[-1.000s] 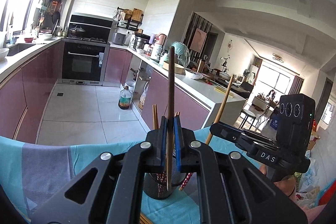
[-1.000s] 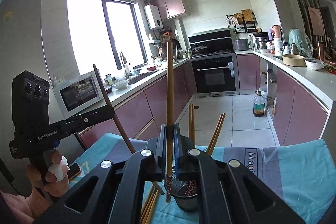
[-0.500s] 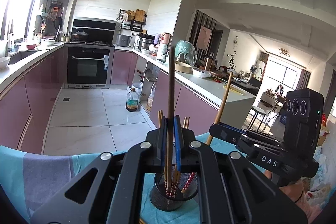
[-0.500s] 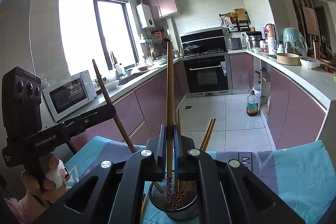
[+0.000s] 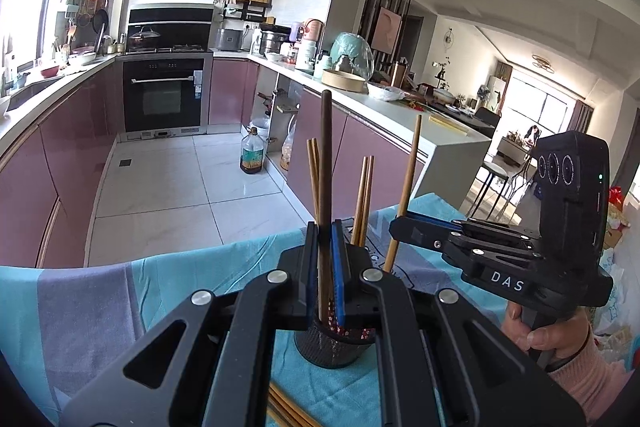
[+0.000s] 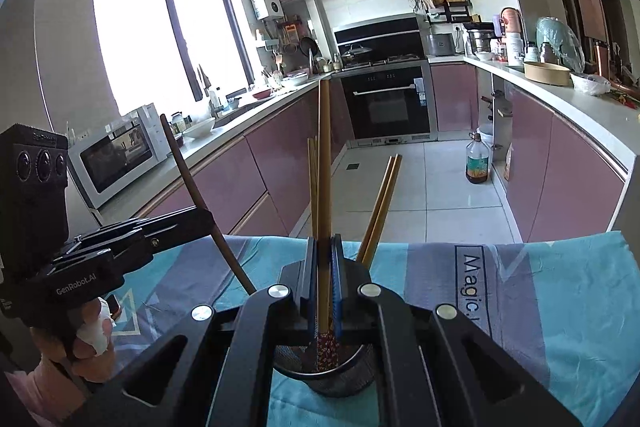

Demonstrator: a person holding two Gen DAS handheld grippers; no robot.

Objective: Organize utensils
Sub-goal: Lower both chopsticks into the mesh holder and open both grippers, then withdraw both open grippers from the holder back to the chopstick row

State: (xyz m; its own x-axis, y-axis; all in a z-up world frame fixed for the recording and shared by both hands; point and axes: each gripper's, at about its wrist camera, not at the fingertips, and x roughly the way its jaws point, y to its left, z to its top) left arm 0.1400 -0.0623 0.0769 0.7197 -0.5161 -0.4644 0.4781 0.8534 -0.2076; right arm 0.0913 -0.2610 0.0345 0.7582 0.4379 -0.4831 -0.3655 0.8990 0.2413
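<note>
Gripping one chopstick each above the mesh holder (image 5: 334,347), only the right view shows the microwave (image 6: 116,155).

A teal-and-grey cloth (image 6: 560,299) carries a black mesh cup (image 5: 336,349) and loose chopsticks (image 5: 286,409).

"DAS", "GenRobot.AI" on hand-held grippers (image 5: 508,277) (image 6: 76,285); "Magic" on cloth (image 6: 472,279).

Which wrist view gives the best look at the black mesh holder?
The left wrist view: the mesh holder shows its side wall and base on the blue cloth under the left gripper. The right wrist view shows only its rim and inside, the wall mostly hidden by the right gripper.
</note>
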